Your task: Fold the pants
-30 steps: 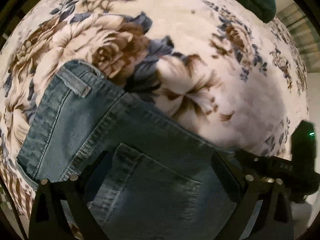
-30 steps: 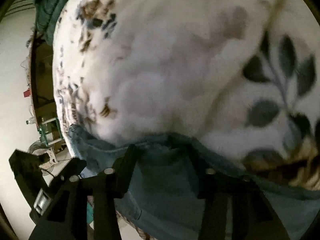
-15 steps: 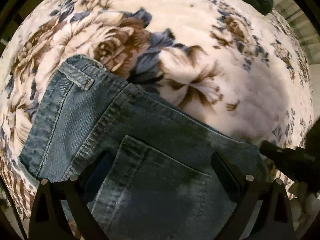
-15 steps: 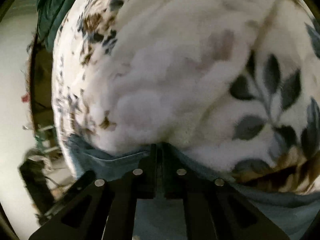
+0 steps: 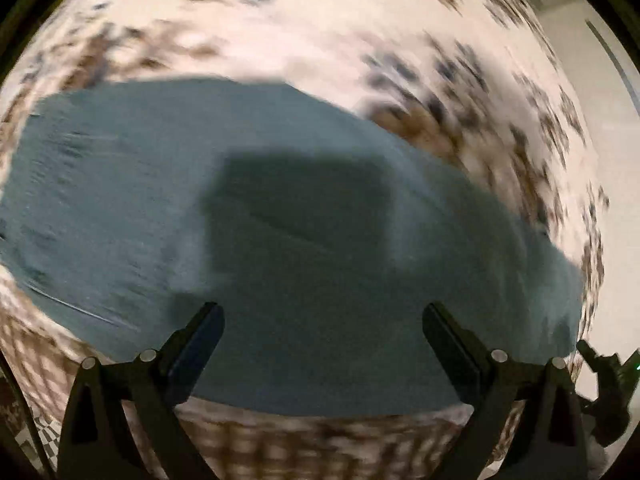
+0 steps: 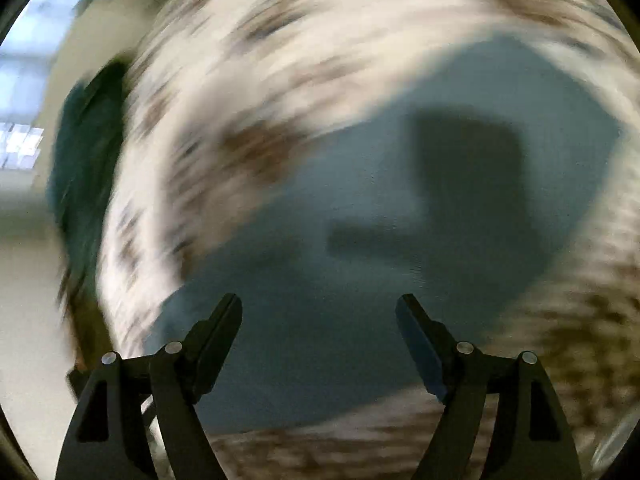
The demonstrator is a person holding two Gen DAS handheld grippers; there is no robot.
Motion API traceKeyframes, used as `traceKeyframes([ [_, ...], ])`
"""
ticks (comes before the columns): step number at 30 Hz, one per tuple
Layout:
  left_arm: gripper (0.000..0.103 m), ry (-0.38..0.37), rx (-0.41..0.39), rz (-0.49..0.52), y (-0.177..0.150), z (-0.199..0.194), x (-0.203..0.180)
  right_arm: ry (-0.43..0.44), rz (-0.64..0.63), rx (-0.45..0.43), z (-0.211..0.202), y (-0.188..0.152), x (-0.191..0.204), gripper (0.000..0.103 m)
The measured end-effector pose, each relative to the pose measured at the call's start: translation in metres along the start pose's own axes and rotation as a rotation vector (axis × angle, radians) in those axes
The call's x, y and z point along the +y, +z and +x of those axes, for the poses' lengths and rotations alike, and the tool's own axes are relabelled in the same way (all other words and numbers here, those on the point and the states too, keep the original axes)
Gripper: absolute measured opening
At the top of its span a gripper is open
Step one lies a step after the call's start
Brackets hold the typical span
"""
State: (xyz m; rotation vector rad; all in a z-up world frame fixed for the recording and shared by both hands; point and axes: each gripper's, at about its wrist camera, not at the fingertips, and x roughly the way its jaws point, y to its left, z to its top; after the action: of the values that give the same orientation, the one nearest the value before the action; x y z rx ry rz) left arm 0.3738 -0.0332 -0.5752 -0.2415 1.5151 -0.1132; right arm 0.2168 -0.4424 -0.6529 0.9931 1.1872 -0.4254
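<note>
While both views are heavily blurred, the blue jeans (image 5: pixel 304 216) lie flat on the floral blanket (image 5: pixel 320 40). Left gripper (image 5: pixel 323 320): fingers spread, nothing between them. Right gripper (image 6: pixel 319 312): jaws opening above the jeans (image 6: pixel 400 208), empty. Only the right view shows a dark green cloth (image 6: pixel 86 152) at the blanket's (image 6: pixel 280 40) edge.

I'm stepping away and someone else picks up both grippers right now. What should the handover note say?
Left gripper: open, nothing between the fingers, above the jeans.
Right gripper: jaws opening, nothing between them, also above the jeans.
Jeans: lying as one compact blue patch on the flowered blanket; both views are blurred, so seams and edges cannot be checked.
Done: jeans look folded and are let go.
Left: once the view is steady, check the edges line up and smooth or refold if not.
</note>
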Motion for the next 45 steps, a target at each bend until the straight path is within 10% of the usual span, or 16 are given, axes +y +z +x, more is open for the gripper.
traceKeyframes([
  [5, 0.101, 0.002, -0.009, 0.030, -0.005, 0.039, -0.054, 0.161, 0.252, -0.071, -0.001, 0.041, -0.128, 0.082],
  [15, 0.103, 0.108, -0.005, -0.014, 0.014, 0.076, -0.060, 0.415, 0.231, -0.074, 0.059, 0.084, -0.142, 0.081],
  [17, 0.103, 0.136, 0.017, -0.013, 0.020, 0.087, -0.063, 0.484, 0.200, -0.031, 0.057, 0.090, -0.140, 0.020],
  [18, 0.103, 0.148, 0.025, -0.013, 0.022, 0.090, -0.064, 0.535, 0.174, -0.006, 0.057, 0.091, -0.133, 0.018],
  [24, 0.103, 0.184, 0.073, -0.063, 0.034, 0.101, -0.067, 0.532, 0.228, 0.132, 0.106, 0.109, -0.133, 0.027],
  [34, 0.103, 0.124, -0.014, -0.083, 0.038, 0.054, -0.057, 0.462, 0.338, 0.019, 0.096, 0.117, -0.132, 0.010],
  [45, 0.103, 0.103, -0.110, -0.131, 0.014, -0.045, 0.007, 0.372, -0.165, -0.146, -0.022, 0.097, 0.056, 0.011],
])
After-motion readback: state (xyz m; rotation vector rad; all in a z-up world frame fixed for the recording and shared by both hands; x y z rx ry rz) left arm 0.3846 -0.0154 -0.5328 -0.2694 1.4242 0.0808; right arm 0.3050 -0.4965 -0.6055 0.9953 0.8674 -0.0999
